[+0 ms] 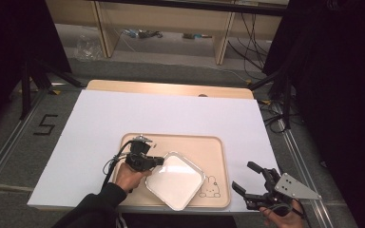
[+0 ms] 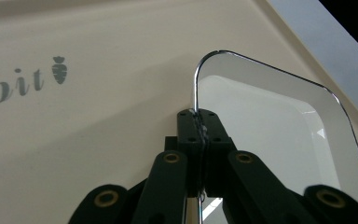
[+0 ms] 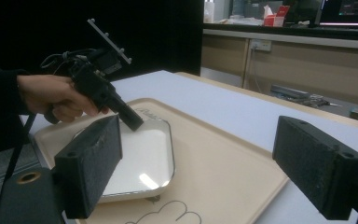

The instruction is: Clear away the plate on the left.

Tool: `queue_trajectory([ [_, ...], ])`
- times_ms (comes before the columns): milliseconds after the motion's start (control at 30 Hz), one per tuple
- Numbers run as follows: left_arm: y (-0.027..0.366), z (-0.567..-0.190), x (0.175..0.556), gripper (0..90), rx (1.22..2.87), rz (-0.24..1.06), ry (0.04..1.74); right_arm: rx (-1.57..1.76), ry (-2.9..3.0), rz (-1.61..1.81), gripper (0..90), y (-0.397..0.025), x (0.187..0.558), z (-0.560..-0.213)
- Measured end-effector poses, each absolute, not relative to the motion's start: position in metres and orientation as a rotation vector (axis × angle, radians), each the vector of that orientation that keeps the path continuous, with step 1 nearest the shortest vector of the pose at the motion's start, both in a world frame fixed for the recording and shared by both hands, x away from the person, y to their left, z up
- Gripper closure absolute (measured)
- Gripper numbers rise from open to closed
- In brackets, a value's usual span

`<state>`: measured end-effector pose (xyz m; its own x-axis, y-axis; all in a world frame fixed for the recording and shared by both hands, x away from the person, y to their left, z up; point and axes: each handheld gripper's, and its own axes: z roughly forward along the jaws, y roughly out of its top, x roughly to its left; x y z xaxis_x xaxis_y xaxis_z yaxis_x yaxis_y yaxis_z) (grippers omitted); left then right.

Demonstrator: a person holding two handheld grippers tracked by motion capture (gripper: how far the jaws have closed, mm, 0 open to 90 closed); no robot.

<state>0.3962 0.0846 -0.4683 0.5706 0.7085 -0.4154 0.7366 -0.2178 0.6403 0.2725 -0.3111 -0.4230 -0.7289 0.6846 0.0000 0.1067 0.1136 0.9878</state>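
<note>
On the tray's (image 1: 218,156) near half, toward its left side, sits a white square plate (image 1: 178,183), turned cornerwise so one corner points at the near rim. Clamped onto the plate's left corner by the left gripper (image 1: 158,161), jaws pinched flat together with the thin rim between them. Dead obvious in the left gripper view: pads (image 2: 189,128) squeezed tight on the plate (image 2: 279,140) edge, shiny rim curving up and away from the pinch. Same view also picks up the lettering and a little carrot (image 2: 59,70) printed on the tray floor (image 2: 121,56), unreadable from above.

Right gripper (image 1: 252,183) parked off the tray, past its right rim, over the near right corner of the white sheet (image 1: 171,109) covering the table, close to the near edge. Jaws spread wide, nothing in them. Right gripper view confirms it: two pads (image 3: 91,163) far apart with the tray (image 3: 223,154), the plate (image 3: 142,161) and the left gripper (image 3: 135,123) framed between, plus the hand (image 3: 51,95) behind it.

Plenty of bare tray right of the plate and along the far rim, printed rabbit (image 1: 210,186) near the plate's right corner. Loads of open sheet on the far half and the left side. Plate looks slightly raised at the gripped corner in the right gripper view, hard to be sure.
</note>
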Motion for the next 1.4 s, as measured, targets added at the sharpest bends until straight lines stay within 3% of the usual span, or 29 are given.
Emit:
queue_trajectory([
  [733,0.094,-0.477,0.402,88.0,1.903,0.014,1.275,0.787,1.952,1.68,16.4,-0.309,0.272,-0.424],
  [1400,0.117,-0.468,0.382,82.8,1.963,-0.011,1.215,0.766,1.943,1.66,16.5,-0.312,0.272,-0.423],
])
